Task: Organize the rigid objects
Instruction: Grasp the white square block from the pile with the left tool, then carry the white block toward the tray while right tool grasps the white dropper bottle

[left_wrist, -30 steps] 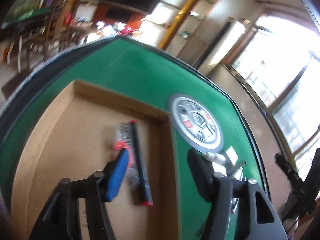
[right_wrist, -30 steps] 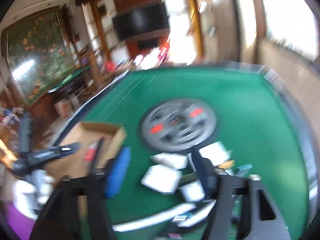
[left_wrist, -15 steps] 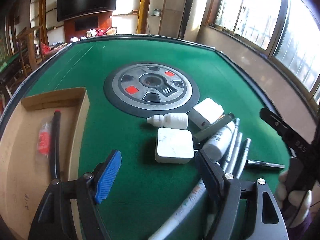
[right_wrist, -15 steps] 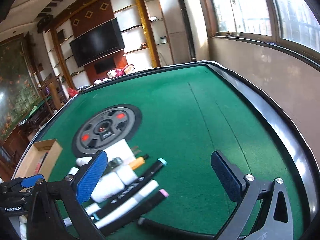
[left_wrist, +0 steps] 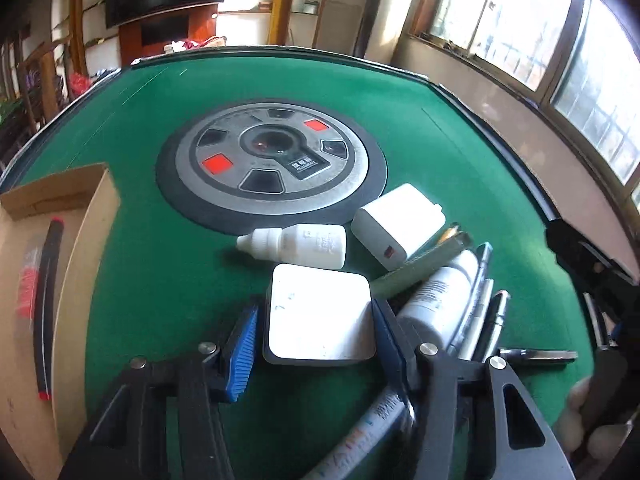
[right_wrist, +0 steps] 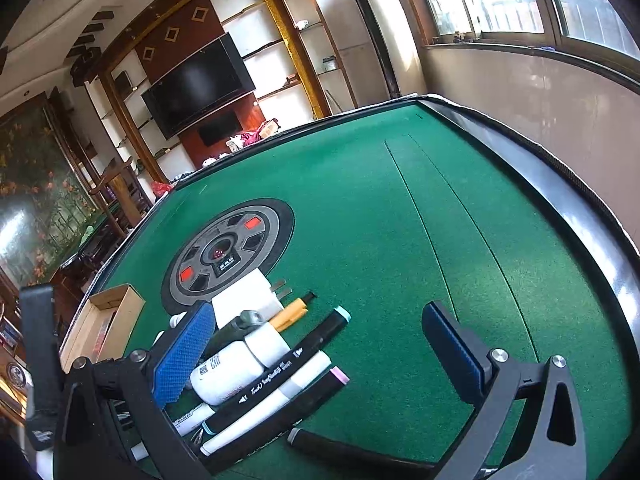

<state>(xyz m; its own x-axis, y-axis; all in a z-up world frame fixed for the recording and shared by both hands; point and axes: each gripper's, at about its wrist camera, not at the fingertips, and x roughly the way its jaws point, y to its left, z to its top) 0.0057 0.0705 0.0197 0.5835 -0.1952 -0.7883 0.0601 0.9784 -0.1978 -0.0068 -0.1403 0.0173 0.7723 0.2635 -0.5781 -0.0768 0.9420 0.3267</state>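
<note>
White square box lies on the green worktop between the parted fingers of the left gripper, not yet clamped. Close evenly on its two sides, then carry it left to the cardboard tray. Right gripper hangs apart, empty.

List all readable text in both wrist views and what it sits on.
"Touch": black marker, right wrist view; the rest of its barrel print is too small.
White bottle: code square and print, unreadable.
Dropper bottle: print blurred.
Centre dial: black plate with characters, unreadable.
Long white tube: print blurred.
</note>
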